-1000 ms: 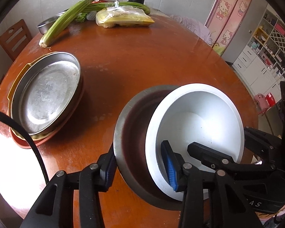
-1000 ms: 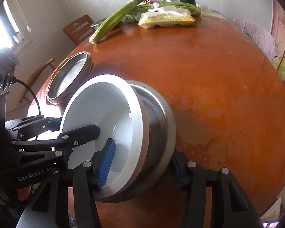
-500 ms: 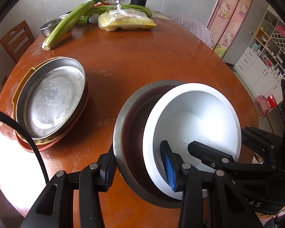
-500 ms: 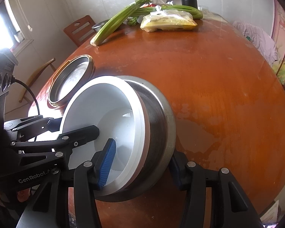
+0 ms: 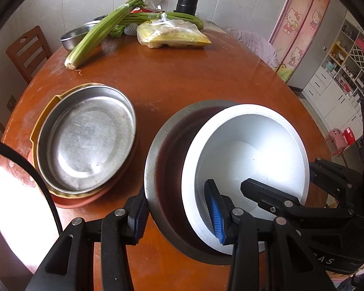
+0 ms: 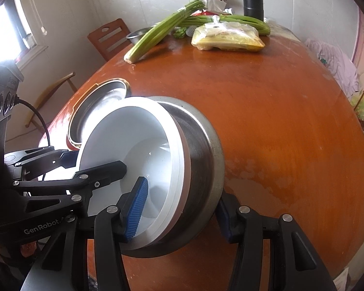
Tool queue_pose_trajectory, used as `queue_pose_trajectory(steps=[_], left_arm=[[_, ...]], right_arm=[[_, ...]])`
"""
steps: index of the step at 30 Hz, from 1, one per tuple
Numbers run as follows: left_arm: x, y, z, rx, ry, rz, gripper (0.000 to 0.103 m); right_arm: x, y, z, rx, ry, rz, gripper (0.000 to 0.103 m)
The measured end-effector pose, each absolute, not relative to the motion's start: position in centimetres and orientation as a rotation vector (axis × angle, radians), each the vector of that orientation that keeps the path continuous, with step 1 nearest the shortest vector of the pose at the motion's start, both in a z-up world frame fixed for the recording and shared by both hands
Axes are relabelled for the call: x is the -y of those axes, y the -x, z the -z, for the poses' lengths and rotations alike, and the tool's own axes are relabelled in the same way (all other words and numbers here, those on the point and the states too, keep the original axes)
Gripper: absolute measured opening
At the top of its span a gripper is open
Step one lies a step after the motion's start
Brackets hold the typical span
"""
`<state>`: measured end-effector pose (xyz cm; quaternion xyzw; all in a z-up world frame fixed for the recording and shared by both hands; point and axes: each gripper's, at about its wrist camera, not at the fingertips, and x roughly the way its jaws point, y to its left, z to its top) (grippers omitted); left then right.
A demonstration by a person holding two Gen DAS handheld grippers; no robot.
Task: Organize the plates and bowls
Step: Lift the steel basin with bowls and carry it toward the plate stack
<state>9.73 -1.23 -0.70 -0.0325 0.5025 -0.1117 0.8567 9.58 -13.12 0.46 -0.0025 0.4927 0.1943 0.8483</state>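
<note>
Above the near edge of the bench (image 5: 206, 77), both grippers share a nested pair: the white bowl (image 5: 254, 145) sits inside the steel bowl (image 5: 167, 145). The left gripper (image 5: 179, 213) and the right gripper (image 6: 179, 208) each have their fingers closed across both rims, one finger inside the white bowl, one outside the steel.

Keep the pair level and both grips even while carrying toward the steel pan (image 5: 85, 140) stack.

The left view shows the pan's bare inside; the right view shows the steel bowl's outer wall.
</note>
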Motion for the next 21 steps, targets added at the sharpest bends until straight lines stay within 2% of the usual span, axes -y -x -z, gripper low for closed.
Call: queue_pose_trajectory(steps=[21], left_arm=[[-4.6, -11.6, -1.6, -1.004, 0.115, 0.189, 0.043]], right_arm=[[7.1, -13.1, -2.8, -1.018, 0.075, -0.455, 0.055]])
